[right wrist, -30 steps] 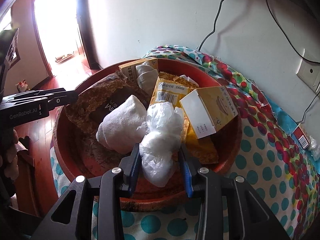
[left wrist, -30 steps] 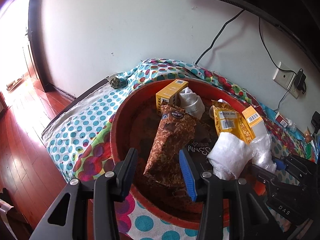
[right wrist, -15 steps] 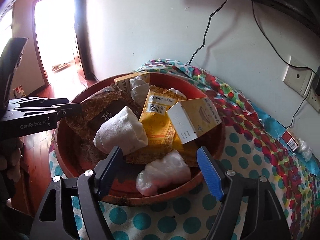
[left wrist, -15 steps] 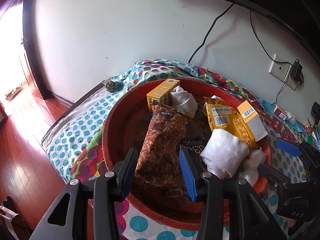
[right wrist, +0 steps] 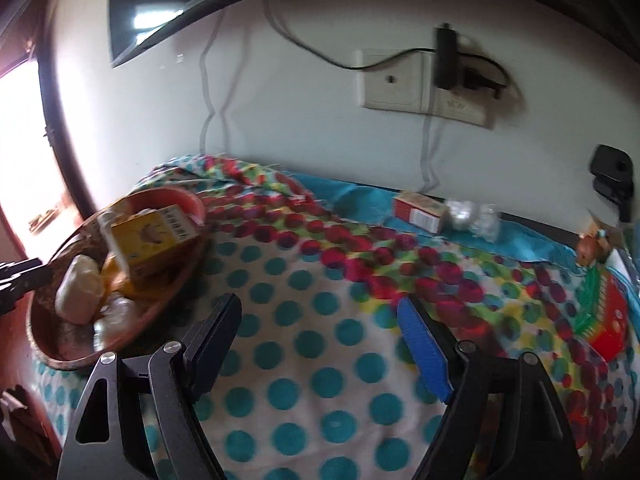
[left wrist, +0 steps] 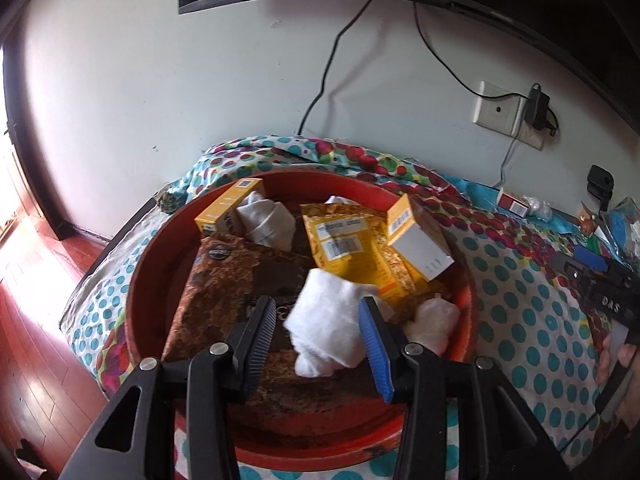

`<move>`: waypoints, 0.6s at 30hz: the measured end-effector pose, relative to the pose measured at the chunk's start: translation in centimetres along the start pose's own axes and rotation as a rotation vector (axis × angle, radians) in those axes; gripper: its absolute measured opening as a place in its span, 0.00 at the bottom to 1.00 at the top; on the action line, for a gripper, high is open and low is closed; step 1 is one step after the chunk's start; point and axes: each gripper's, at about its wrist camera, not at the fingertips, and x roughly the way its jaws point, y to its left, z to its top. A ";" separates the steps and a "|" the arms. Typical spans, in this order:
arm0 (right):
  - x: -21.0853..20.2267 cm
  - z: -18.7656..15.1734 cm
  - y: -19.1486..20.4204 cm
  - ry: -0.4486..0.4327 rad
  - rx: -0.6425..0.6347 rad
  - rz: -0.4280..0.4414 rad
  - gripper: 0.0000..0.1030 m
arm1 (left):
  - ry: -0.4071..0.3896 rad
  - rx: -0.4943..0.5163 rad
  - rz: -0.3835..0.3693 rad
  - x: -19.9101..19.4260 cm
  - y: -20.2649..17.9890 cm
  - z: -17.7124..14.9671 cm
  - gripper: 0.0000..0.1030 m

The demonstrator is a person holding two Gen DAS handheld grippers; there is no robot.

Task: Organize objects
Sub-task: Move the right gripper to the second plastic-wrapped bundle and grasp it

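A red bowl (left wrist: 138, 280) on the polka-dot cloth holds a brown snack bag (left wrist: 216, 288), a yellow pouch (left wrist: 344, 248), two yellow boxes (left wrist: 228, 208), white cloth rolls and a plastic-wrapped white bundle (left wrist: 434, 320). My left gripper (left wrist: 316, 312) hovers open over the near white cloth roll (left wrist: 328, 332); its pads do not press on it. My right gripper (right wrist: 318, 308) is off to the right of the bowl (right wrist: 52, 344), over bare cloth. Its jaws are opening and nothing is between them. It also shows from the side as the right gripper (left wrist: 568, 258).
A red-and-white small box (right wrist: 420, 210) and crumpled plastic (right wrist: 472, 216) lie by the wall. A red and green toy (right wrist: 604, 316) and a small figurine (right wrist: 592, 246) sit at far right. A wall socket (right wrist: 400, 80) with a plugged adapter hangs above. Wooden floor (left wrist: 36, 320) drops off left.
My right gripper let go of the plastic-wrapped bundle in the bowl, opened wide and swung right over the cloth. My left gripper shifted right, over the white cloth roll.
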 end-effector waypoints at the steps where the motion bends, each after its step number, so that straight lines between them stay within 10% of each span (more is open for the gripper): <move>1: 0.4 0.2 -1.5 0.006 0.018 -0.029 0.76 | 0.002 0.012 -0.014 0.1 -0.8 0.1 0.43; 9: 4.7 3.3 -11.6 0.025 0.237 -0.158 0.76 | 0.022 0.173 -0.158 1.2 -9.8 0.1 0.43; 18: 11.0 6.3 -13.5 0.095 0.227 -0.169 0.76 | 0.084 0.303 -0.264 3.7 -17.2 -1.4 0.43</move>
